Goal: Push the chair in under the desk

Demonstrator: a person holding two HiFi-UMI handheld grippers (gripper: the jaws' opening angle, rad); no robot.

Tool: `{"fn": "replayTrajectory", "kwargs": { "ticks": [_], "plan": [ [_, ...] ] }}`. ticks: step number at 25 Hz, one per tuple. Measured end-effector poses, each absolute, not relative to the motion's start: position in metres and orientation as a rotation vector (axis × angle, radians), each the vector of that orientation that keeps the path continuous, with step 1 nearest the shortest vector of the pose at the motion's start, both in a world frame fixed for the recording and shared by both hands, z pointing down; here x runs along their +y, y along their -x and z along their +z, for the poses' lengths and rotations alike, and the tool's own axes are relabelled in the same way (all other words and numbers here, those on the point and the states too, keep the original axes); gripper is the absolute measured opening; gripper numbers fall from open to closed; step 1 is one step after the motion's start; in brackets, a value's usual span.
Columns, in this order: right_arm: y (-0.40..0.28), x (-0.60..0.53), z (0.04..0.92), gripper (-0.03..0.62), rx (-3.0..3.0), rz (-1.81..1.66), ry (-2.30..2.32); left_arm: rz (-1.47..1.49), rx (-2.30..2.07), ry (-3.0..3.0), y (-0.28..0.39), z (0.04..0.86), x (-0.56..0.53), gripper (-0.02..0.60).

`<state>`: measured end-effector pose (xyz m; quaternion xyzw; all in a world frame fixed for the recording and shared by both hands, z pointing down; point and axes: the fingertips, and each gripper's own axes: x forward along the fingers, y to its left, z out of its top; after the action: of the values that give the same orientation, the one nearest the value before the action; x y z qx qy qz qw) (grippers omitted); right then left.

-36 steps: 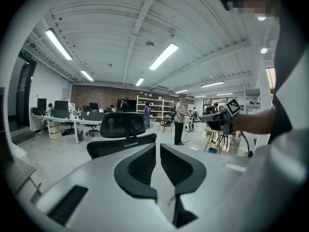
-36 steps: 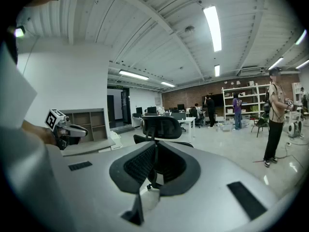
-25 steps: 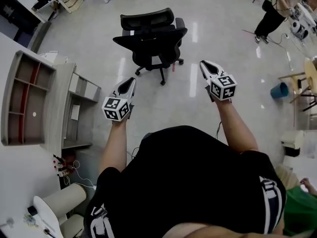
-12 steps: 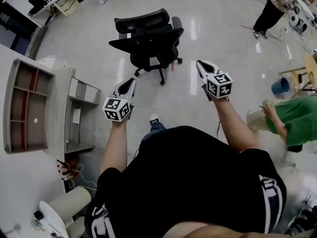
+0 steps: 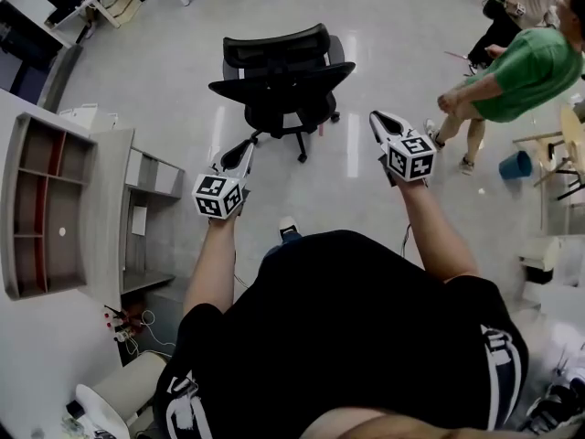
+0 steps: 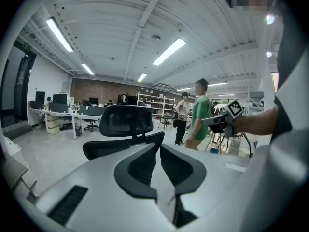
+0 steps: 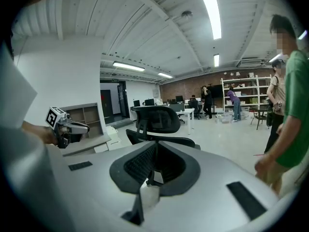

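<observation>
**Change over the last second.** A person in a green shirt [image 5: 521,67], first caught only at the lower right edge of the head view, is now found at its upper right. There a bystander in dark trousers [image 5: 498,27] is partly covered by this figure. A shoe [image 5: 288,233] of the wearer has been brought into sight below the left gripper [image 5: 245,148]. The chair [image 5: 283,71] is shown slightly larger.
</observation>
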<state>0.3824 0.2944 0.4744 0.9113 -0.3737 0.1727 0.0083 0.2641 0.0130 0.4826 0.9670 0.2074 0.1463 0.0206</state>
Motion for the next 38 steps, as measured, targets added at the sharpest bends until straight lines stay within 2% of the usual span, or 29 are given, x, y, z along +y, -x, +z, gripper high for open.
{"fn": "replayTrajectory", "kwargs": {
  "ticks": [11, 20, 38],
  "plan": [
    [-0.439, 0.195, 0.477, 0.008, -1.118, 0.562, -2.845, 0.452, 0.661, -2.977, -0.333, 0.485, -0.097, 0.039],
    [-0.464, 0.145, 0.477, 0.008, -1.039, 0.566, -2.860, 0.464, 0.752, -2.949, -0.372, 0.497, -0.145, 0.039],
    [-0.495, 0.136, 0.469, 0.008, -0.975, 0.536, -2.876, 0.463, 0.817, -2.958, -0.409, 0.496, -0.159, 0.039]
  ]
}}
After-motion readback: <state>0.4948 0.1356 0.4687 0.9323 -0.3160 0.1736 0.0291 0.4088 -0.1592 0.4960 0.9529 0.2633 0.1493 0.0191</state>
